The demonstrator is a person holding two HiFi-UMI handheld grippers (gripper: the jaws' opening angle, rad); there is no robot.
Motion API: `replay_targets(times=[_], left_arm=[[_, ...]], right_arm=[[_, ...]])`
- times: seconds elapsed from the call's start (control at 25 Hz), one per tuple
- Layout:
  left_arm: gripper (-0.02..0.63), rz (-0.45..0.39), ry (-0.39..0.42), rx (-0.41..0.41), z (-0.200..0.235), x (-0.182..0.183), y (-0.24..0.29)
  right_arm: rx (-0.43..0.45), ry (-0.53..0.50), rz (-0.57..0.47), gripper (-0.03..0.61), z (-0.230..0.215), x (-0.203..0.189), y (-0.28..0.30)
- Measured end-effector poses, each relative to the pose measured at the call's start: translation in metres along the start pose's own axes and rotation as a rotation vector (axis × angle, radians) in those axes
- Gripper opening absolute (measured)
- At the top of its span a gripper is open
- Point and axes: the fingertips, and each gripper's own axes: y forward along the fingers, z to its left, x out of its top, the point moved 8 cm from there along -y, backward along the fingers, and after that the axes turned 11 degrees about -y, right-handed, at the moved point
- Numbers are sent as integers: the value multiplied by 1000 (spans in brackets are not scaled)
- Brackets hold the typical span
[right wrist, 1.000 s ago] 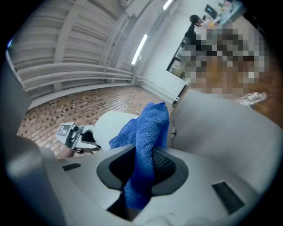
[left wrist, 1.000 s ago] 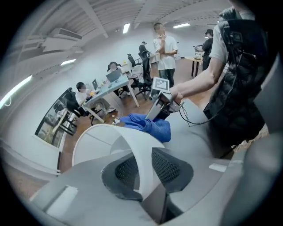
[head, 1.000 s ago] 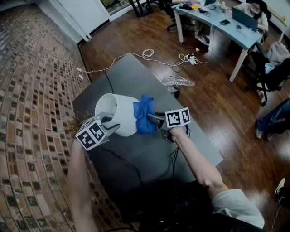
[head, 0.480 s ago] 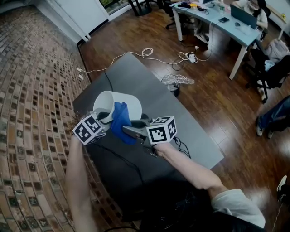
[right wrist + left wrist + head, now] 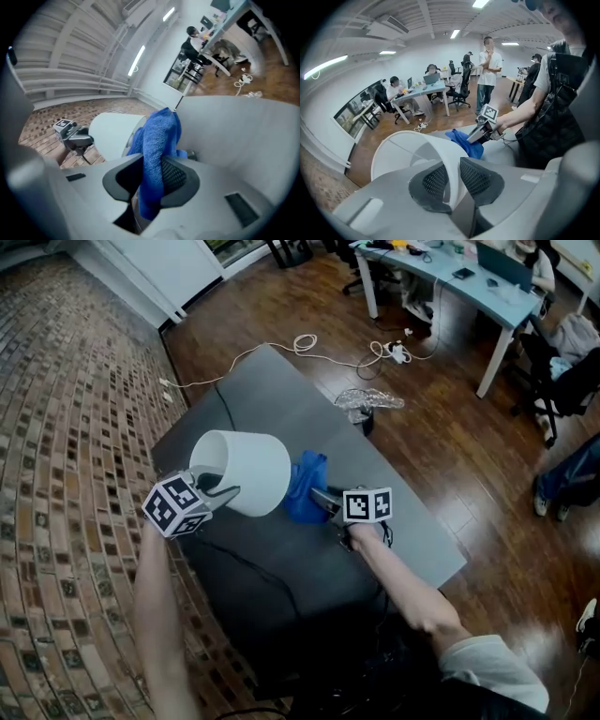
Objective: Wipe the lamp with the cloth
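One lamp [image 5: 248, 468], rim in left tool [image 5: 226, 491], cloth [image 5: 305, 487] alongside

Counted on and over the one grey table [image 5: 309, 568]: one lamp [image 5: 248, 470], one cloth [image 5: 305, 488], one crumpled clear wrapper [image 5: 368, 404]. Two grippers: left gripper [image 5: 225, 491], right gripper [image 5: 323, 498]. Beyond, one coiled white cable [image 5: 300, 348], one pale blue desk [image 5: 469, 287].
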Motion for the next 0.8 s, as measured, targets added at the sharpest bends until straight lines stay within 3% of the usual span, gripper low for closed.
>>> replay_targets(times=[0.08,0.24,0.36,0.52,0.68,0.8], left_arm=[[79,7,-3,-10,-3,4,1],[54,55,-3,-28,-20,14,6],[48,17,-61,-52,-37,11,4],[45,-92,-138,-101,-57,0,1],[49,-111,-159,-87,-64,9,-8],[49,-99,-119,-89,-81,19,-12]], right_arm=[[25,36,27,86,-7,-7,11],[268,116,1,75,17,-13,36],[372,92,9,75,26,-8,15],[390,4,93,75,31,2,-19],[410,-13,117,75,44,6,-32],[432,-33,172,75,54,9,-51]])
